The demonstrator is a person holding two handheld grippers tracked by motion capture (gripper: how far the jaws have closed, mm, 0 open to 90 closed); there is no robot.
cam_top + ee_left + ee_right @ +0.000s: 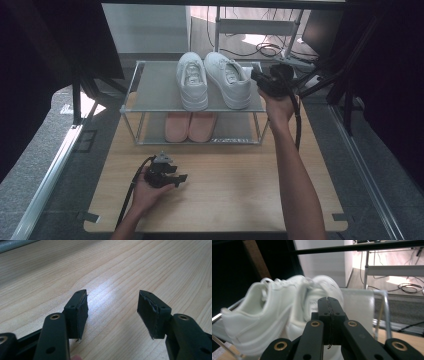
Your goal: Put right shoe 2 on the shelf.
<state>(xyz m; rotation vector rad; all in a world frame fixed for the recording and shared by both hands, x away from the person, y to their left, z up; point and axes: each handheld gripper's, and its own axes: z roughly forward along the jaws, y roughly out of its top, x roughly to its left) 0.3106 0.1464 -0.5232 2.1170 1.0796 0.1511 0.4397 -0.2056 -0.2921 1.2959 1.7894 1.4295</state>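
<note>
A pair of white sneakers stands on the top shelf of a small metal rack (pixel 150 95), the left shoe (pixel 192 80) beside the right shoe (pixel 229 80), toes toward me. My right gripper (pixel 257 77) hovers at the rack's right end, just beside the right sneaker's heel. In the right gripper view its jaws (pixel 329 300) are shut pad to pad with nothing between them, and the sneakers (pixel 262 315) loom blurred just beyond. My left gripper (pixel 182 178) rests low over the wooden table (pixel 225 185); its jaws (pixel 112 307) stand open and empty.
A pair of pink slippers (pixel 190 126) sits on the rack's lower shelf. Behind the rack are a white frame and loose cables (pixel 270 49). Metal rails run along both sides of the table.
</note>
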